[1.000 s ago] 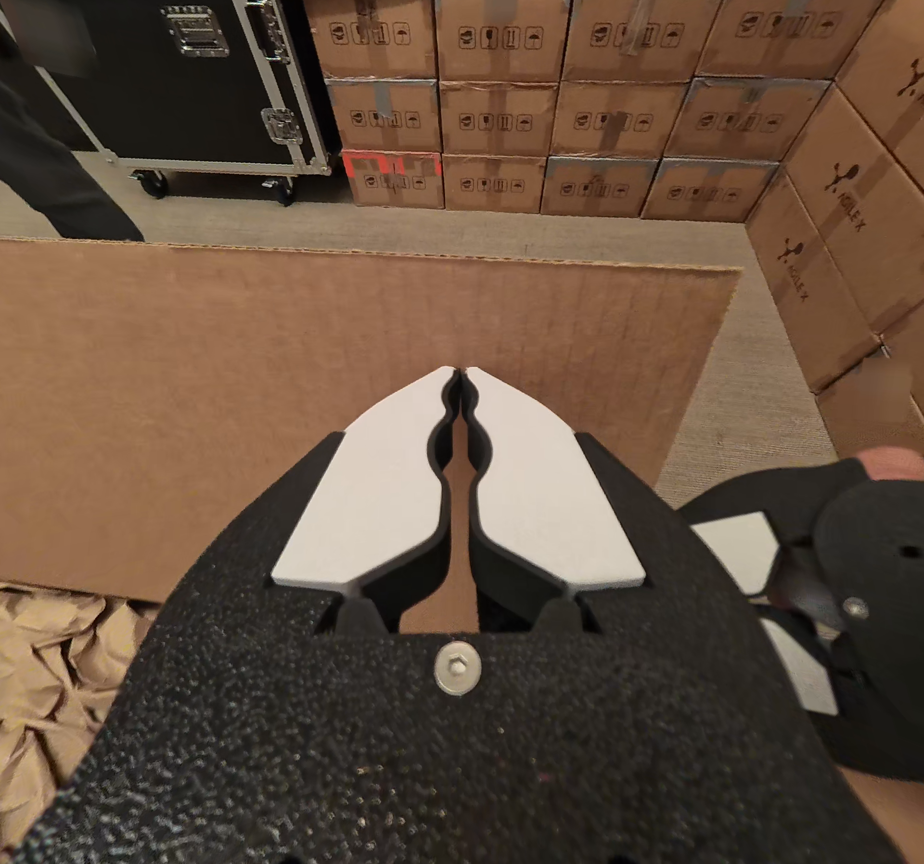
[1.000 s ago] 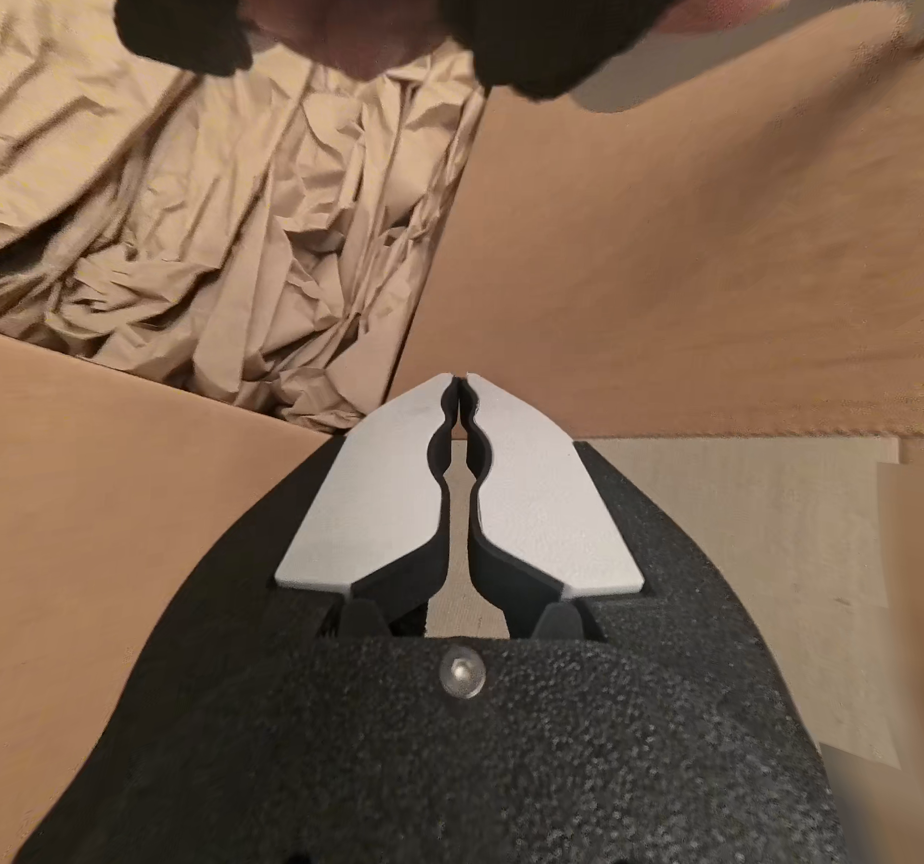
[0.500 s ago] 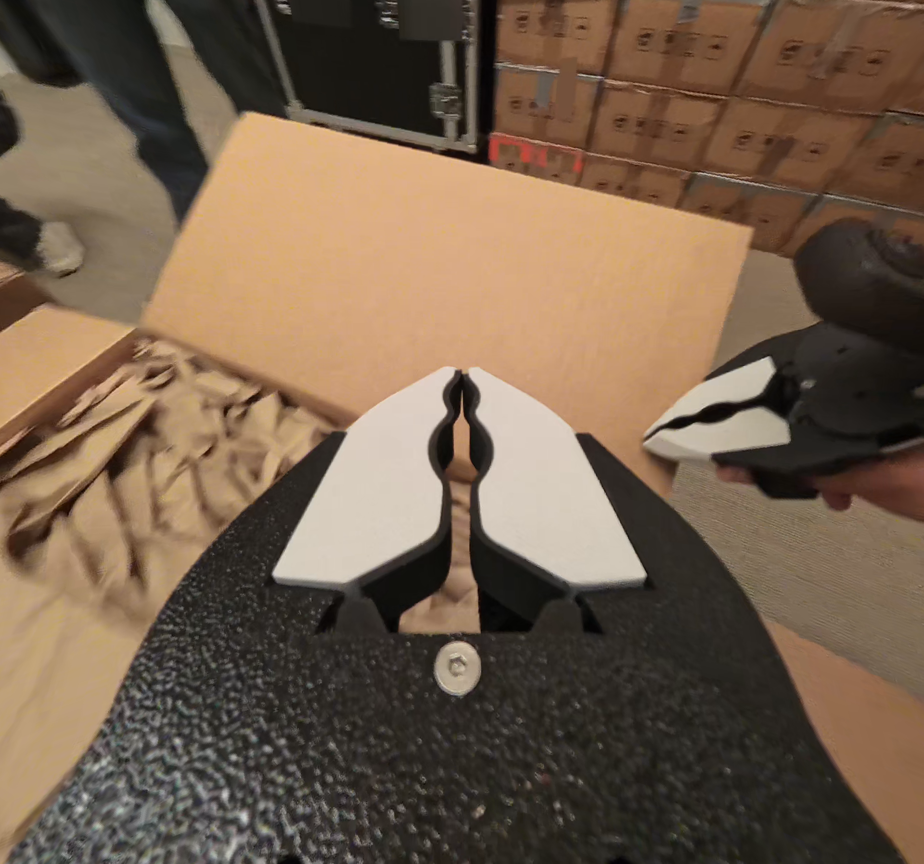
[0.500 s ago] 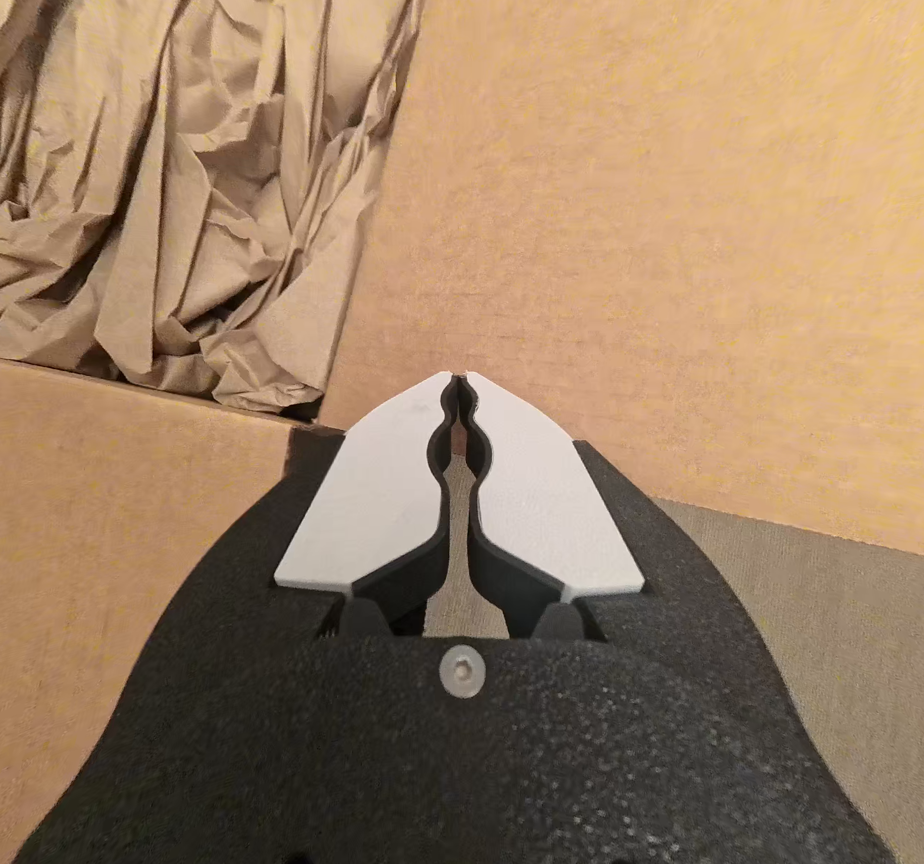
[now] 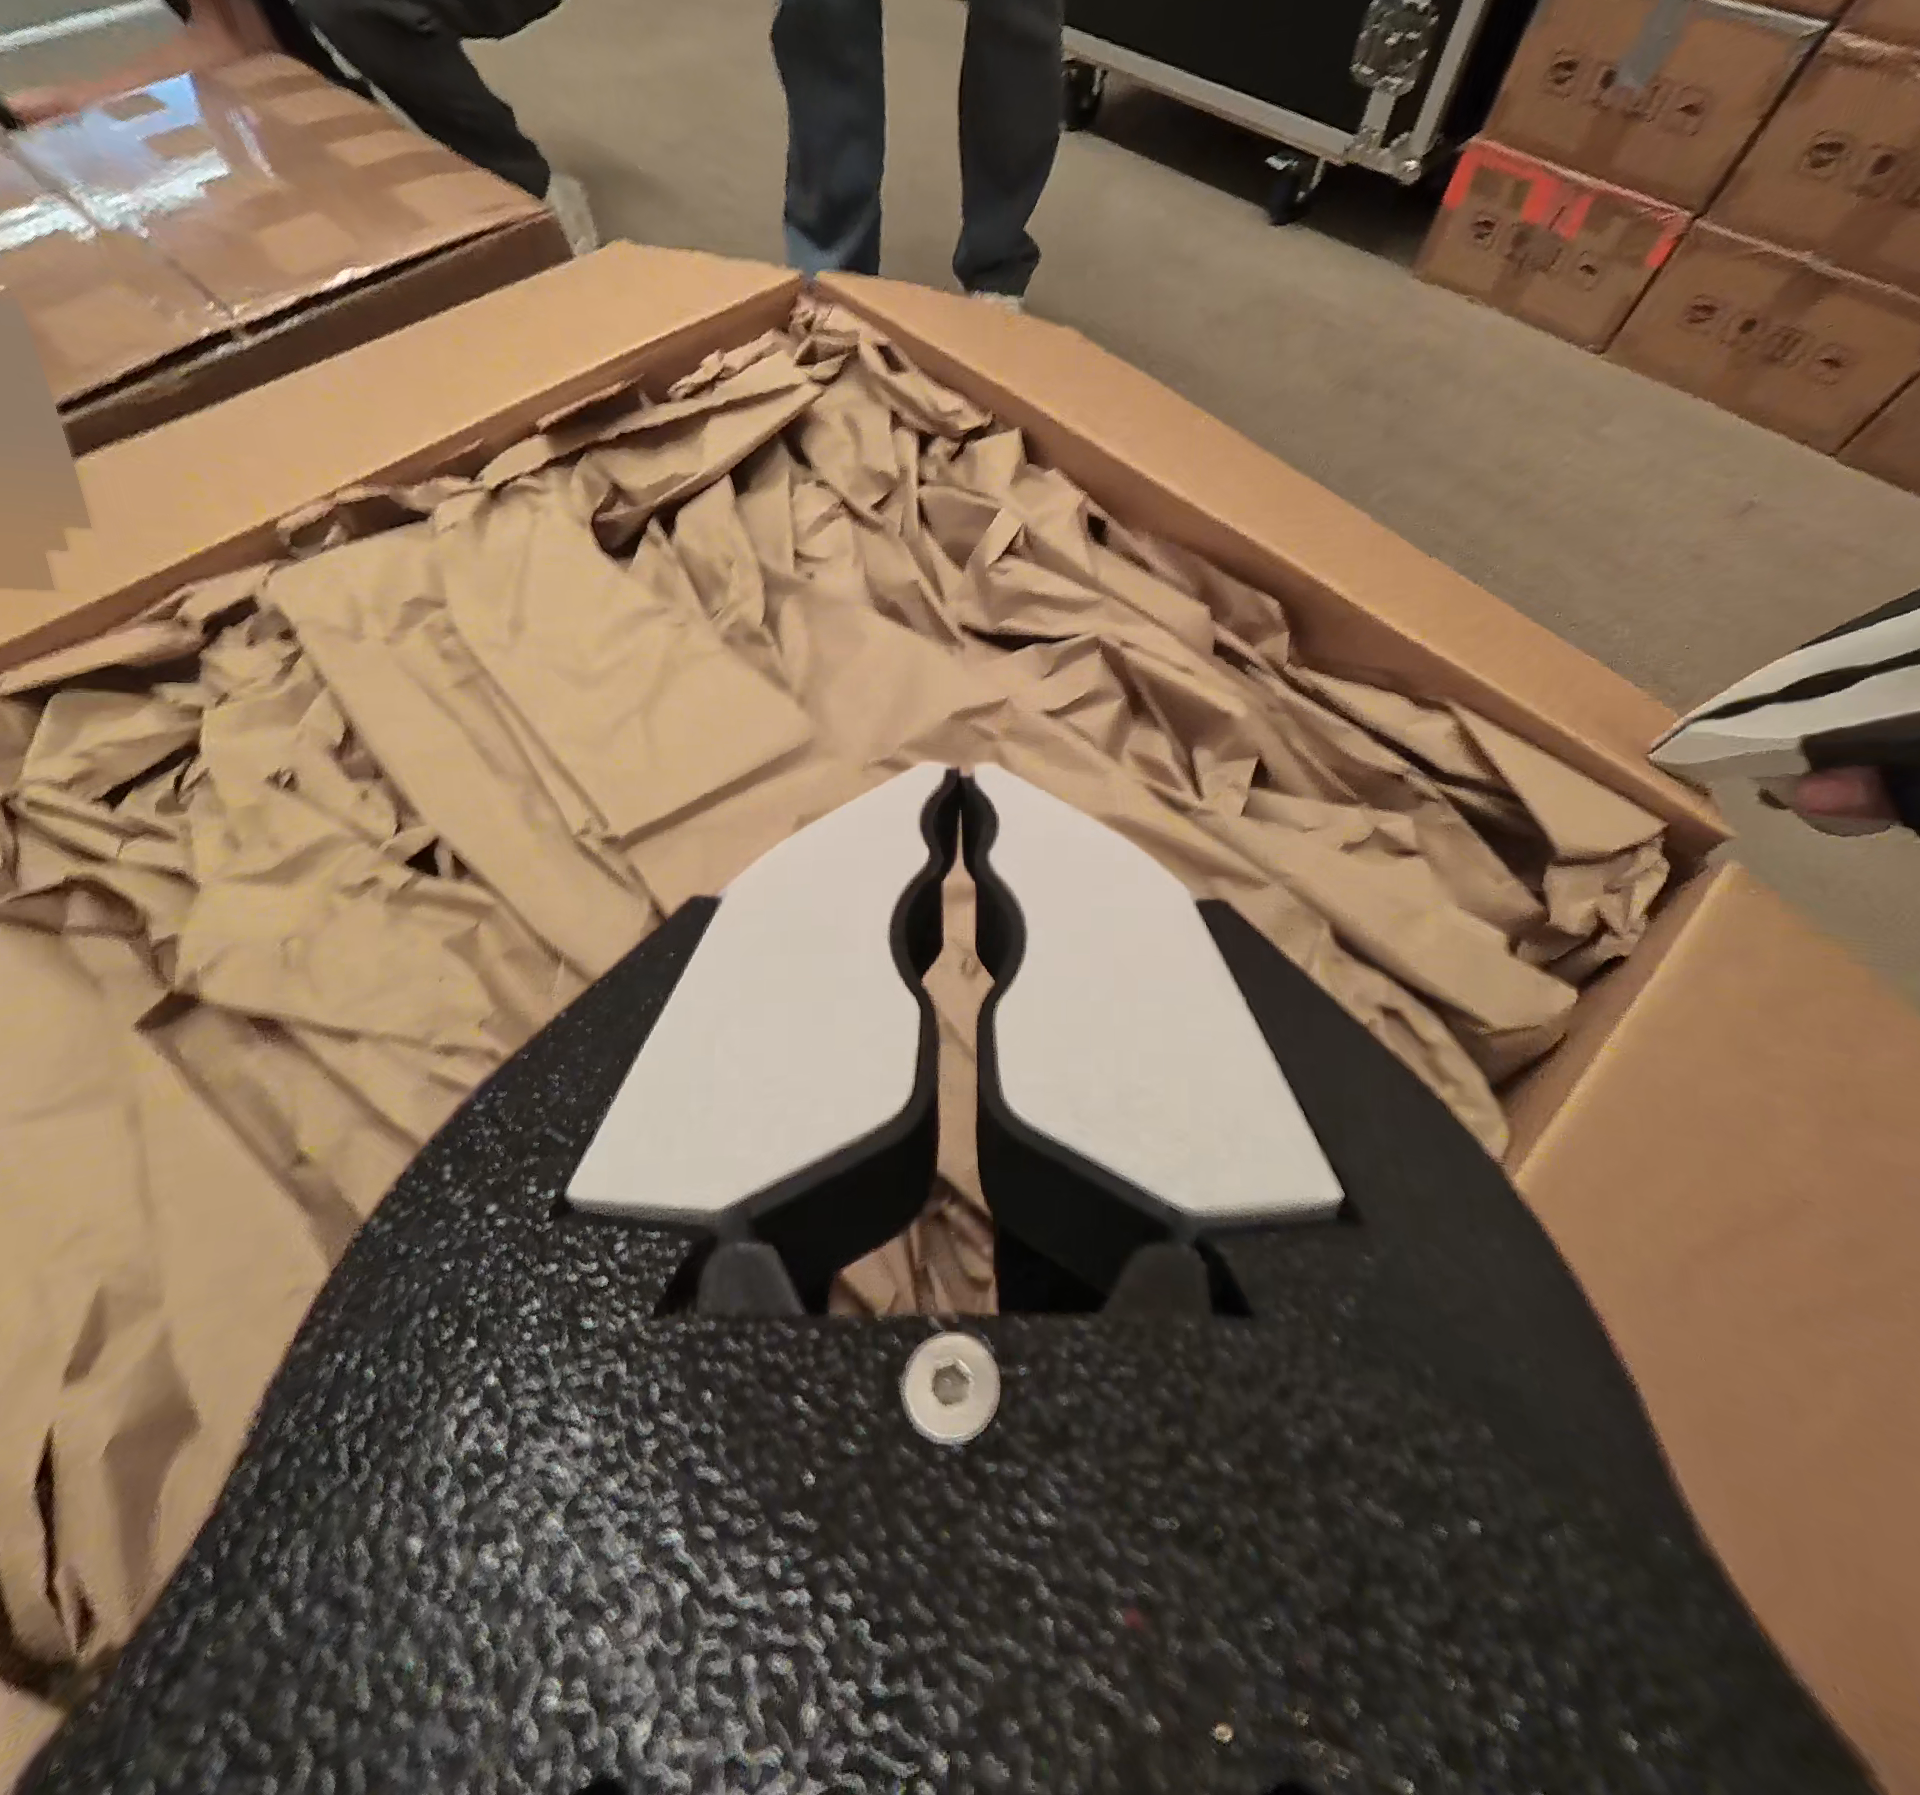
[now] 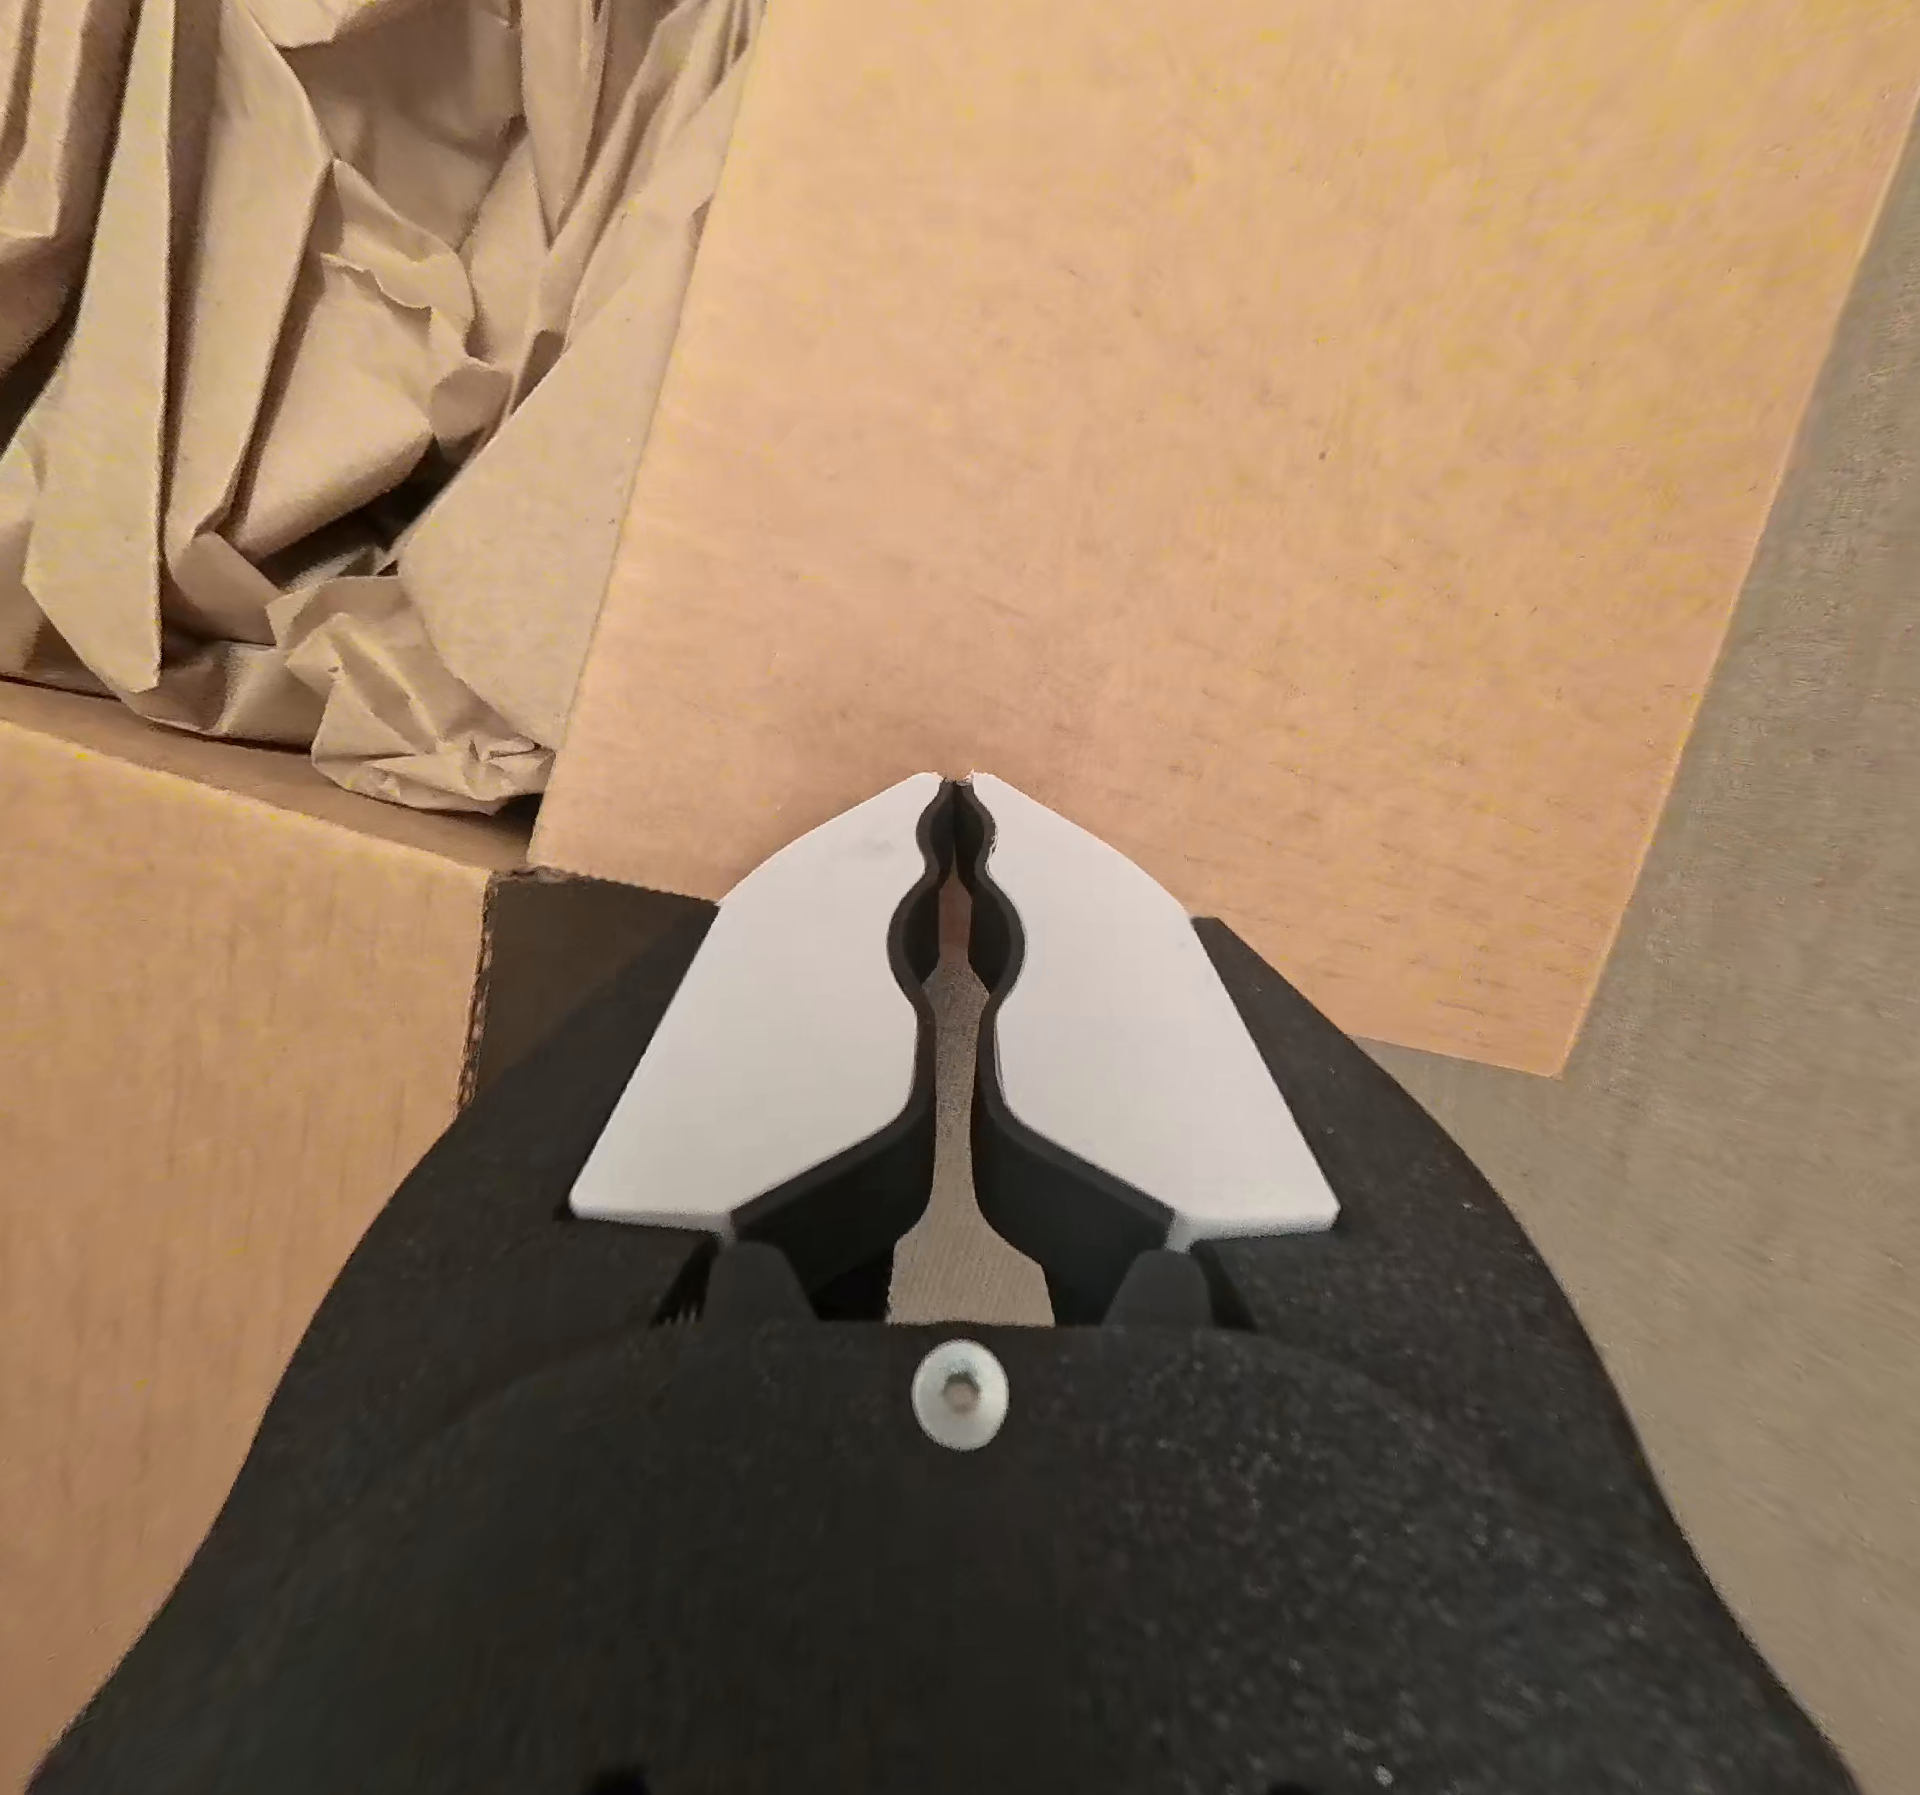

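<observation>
A large open cardboard box (image 5: 1262, 524) is filled with crumpled brown packing paper (image 5: 727, 654). My left gripper (image 5: 958, 777) is shut and empty, held above the paper near the box's near side. My right gripper (image 6: 958, 781) is shut and empty. Its tips sit low against the face of a box flap (image 6: 1247, 395) that leans outward; I cannot tell if they touch it. The paper (image 6: 260, 343) and the box's outer wall (image 6: 208, 1174) lie to its left. The right gripper's tip (image 5: 1787, 711) shows at the right edge of the left wrist view, just outside the box corner.
Two people's legs (image 5: 894, 83) stand beyond the box's far corner. A taped, sealed box (image 5: 260, 218) lies at far left. A black wheeled flight case (image 5: 1278, 10) and stacked cardboard boxes (image 5: 1714, 218) stand at the back right. Grey carpet (image 5: 1455, 457) surrounds the box. The tips of one gripper are about 35 cm away from the tips of the other.
The flap that stood upright in front of my left gripper has gone down outward, and the paper now shows. The left view has swung left. Both grippers stayed shut.
</observation>
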The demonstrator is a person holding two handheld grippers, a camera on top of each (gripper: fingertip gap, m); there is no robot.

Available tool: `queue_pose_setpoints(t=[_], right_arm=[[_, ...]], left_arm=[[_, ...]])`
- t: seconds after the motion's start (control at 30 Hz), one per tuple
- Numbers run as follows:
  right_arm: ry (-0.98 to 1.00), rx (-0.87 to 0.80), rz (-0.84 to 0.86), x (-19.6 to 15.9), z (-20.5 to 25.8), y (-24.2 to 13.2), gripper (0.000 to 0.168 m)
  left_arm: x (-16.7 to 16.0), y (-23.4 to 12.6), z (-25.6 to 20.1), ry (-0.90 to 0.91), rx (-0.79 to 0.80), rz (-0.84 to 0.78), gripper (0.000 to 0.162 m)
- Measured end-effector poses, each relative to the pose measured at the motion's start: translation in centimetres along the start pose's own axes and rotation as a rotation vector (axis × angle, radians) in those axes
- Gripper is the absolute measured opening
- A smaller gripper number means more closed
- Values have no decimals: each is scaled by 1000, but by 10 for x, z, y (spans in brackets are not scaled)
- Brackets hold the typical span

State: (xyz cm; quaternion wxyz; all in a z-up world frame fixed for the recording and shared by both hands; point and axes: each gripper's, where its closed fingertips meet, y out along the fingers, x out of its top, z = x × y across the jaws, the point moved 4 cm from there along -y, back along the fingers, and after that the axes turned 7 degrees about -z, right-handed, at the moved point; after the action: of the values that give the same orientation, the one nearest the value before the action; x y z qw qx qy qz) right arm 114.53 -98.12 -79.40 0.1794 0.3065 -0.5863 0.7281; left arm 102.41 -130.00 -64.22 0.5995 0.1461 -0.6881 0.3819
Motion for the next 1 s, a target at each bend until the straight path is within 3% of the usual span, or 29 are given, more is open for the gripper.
queue_pose_setpoints(t=[0.23, 0.33, 0.53, 1.0], right_arm=[[130, 163, -41, -6, 4, 11, 0], [90, 207, -22, -7, 8, 17, 0], [17, 226, 7, -6, 18, 25, 0], [202, 412, -47, -10, 35, 40, 0]], left_arm=[[-36, -22, 24, -46, 71, 48, 0], [-44, -29, 28, -51, 90, 58, 0], [-53, -31, 29, -70, 99, 59, 0], [-58, -24, 27, -99, 110, 42, 0]])
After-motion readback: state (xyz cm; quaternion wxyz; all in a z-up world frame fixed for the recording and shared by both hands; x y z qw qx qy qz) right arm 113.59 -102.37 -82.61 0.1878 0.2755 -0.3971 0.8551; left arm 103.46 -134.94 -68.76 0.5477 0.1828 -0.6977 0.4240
